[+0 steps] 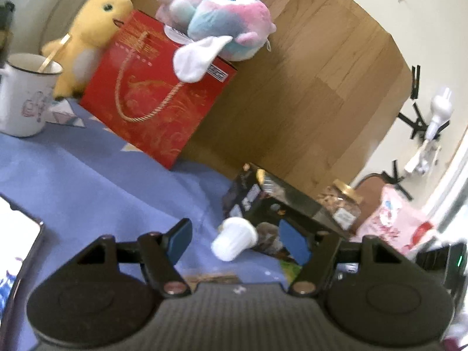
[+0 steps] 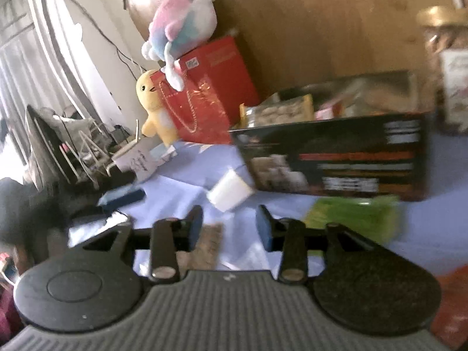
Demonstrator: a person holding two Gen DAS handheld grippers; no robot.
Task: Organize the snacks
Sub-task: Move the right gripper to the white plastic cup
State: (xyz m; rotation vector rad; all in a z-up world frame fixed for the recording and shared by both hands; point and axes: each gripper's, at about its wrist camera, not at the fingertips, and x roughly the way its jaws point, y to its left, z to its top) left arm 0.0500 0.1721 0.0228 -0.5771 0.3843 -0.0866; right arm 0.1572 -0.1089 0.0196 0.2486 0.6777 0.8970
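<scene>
A small white cup (image 1: 234,239) lies tipped on the blue cloth (image 1: 96,181), its long axis slanting up to the right, just near of the black box (image 2: 336,158) already holding snacks. A green packet (image 2: 354,216) waits outside. Left gripper (image 1: 238,241) and right gripper (image 2: 229,225) both stand half open, empty.

Left tool (image 1: 237,241): black linkage arms, blue finger pads (image 1: 179,239), silvery pivot screws, two round black discs set beside a ribbed grey housing. Right tool (image 2: 229,226): same build is seen, with blue pads (image 2: 195,224), black arms and a ribbed grey body.
</scene>
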